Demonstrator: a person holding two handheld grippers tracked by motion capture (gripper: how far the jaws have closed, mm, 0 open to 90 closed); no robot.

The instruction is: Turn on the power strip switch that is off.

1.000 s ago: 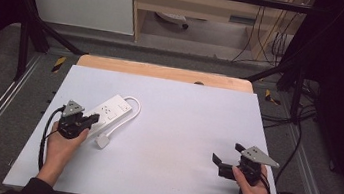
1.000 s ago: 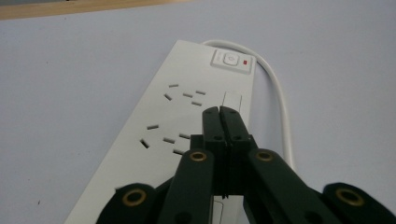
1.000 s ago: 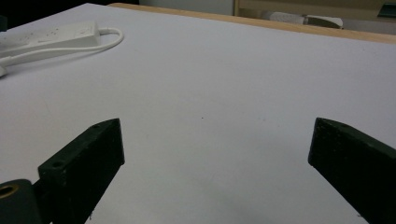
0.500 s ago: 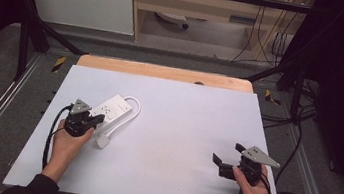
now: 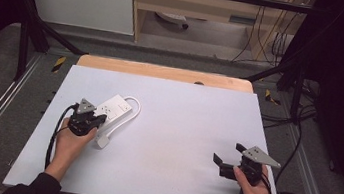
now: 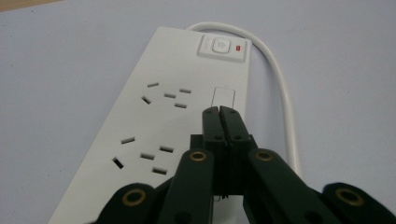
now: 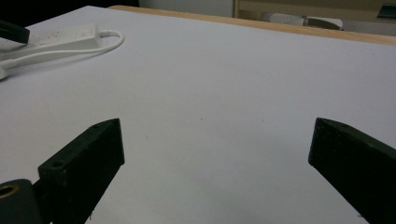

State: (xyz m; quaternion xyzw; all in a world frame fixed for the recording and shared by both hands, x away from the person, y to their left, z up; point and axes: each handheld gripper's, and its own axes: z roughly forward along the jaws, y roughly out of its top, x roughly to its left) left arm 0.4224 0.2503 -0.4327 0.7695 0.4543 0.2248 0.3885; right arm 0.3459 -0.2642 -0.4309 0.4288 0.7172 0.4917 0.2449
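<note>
The left hand-held gripper (image 6: pixel 219 112), jaws closed and empty, hovers over the power strip (image 6: pixel 154 126) at the bench's (image 5: pixel 181 128) left; it may slip off the switch (image 6: pixel 221 46). The right hand-held gripper (image 7: pixel 215 154) waits open.

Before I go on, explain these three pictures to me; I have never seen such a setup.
A person holds a black two-jaw gripper in each hand at a pale grey table. One picture looks down from above; the other two come from cameras riding on each gripper. On the table lies a white plastic power strip with its white cable and plug. The left gripper is shut, its tips poised over the strip, gripping nothing. The right gripper is open, holding nothing, apart from the strip.
</note>
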